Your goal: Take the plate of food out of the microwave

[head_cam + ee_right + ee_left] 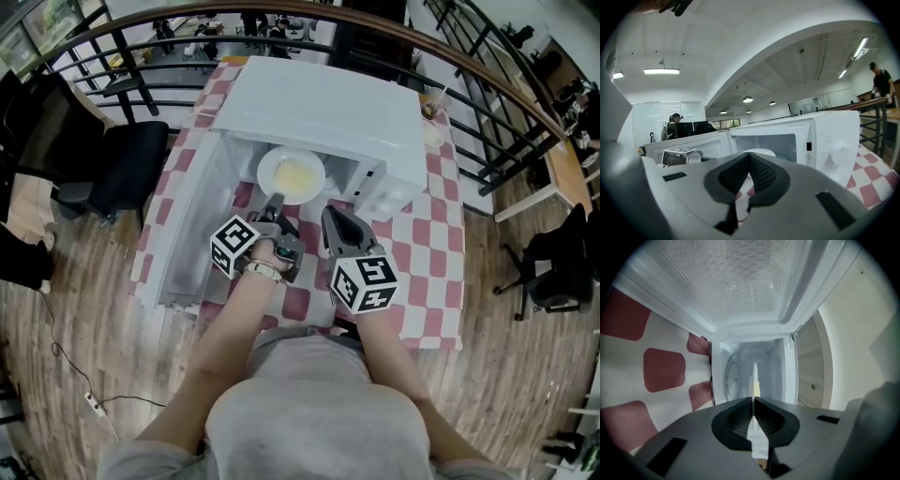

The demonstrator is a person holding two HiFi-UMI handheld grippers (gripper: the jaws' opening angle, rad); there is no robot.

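Note:
A white plate [292, 175] with pale yellow food hangs at the mouth of the open white microwave [328, 103]. My left gripper [273, 199] is shut on the plate's near rim. In the left gripper view the plate [754, 378] shows edge-on, pinched between the dark pads of the left gripper [753, 401], with the microwave's cavity [736, 376] behind it. My right gripper [330, 211] is just right of the plate, shut and empty. In the right gripper view its tips [749, 157] meet, and the plate's rim [761, 152] shows beyond them.
The microwave door [187, 225] stands swung open to the left over the red-and-white checkered table [431, 272]. A black chair [122, 169] is left of the table. A railing [375, 19] runs behind it. A drinking glass [431, 111] sits at the back right.

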